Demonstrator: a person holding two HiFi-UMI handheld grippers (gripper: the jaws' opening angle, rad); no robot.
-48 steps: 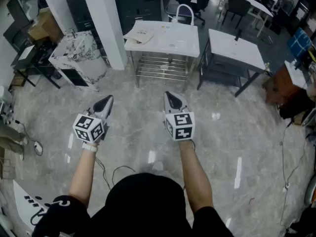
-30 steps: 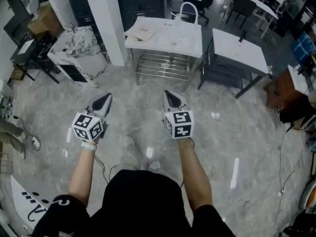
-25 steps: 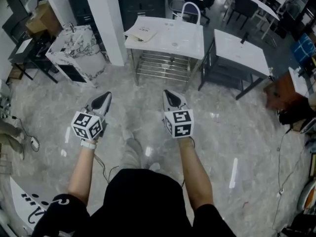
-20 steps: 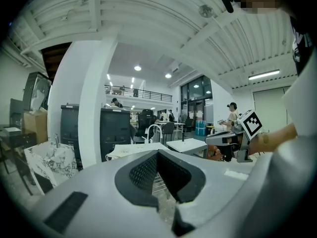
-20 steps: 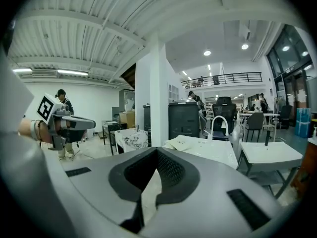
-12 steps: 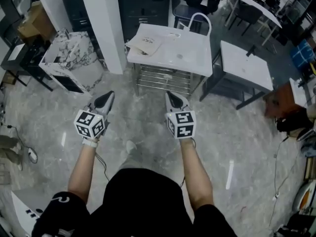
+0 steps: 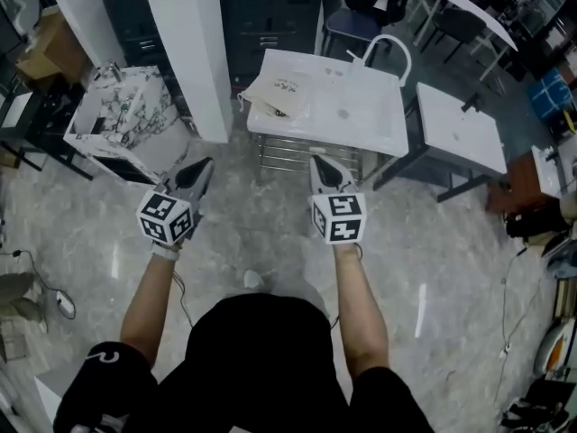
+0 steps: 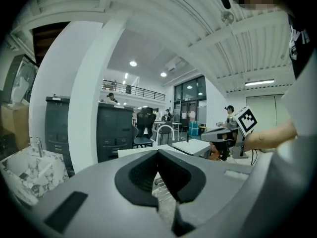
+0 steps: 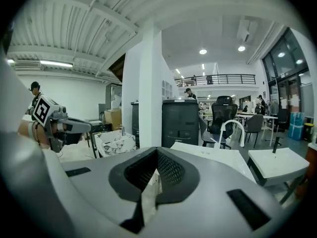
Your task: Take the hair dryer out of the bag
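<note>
Grey veined stone floor (image 7: 270, 233) spreads under the person, who holds both grippers out ahead, side by side and well apart. The left gripper (image 7: 206, 162) has its jaws pressed together with nothing between them; in the left gripper view the two dark pads meet in a thin line. The right gripper (image 7: 316, 160) is the same, jaws closed tight on nothing.

Ahead of both jaws stands a white counter (image 7: 361, 120) with a wire rack (image 7: 293, 152) under its top. A flat cream bag (image 7: 282, 89) with dark print lies on the left near part of the counter, clear of both grippers. The hair dryer itself cannot be made out.

A white looped chair back (image 7: 389, 48) rises at the counter's far side. A second white table (image 7: 462, 129) stands just beside the counter on the right. To the left of the counter is a white pillar (image 7: 194, 52), and beyond it a marble-patterned sink unit (image 7: 117, 106). A dark cabinet (image 7: 266, 12) stands behind the counter.
</note>
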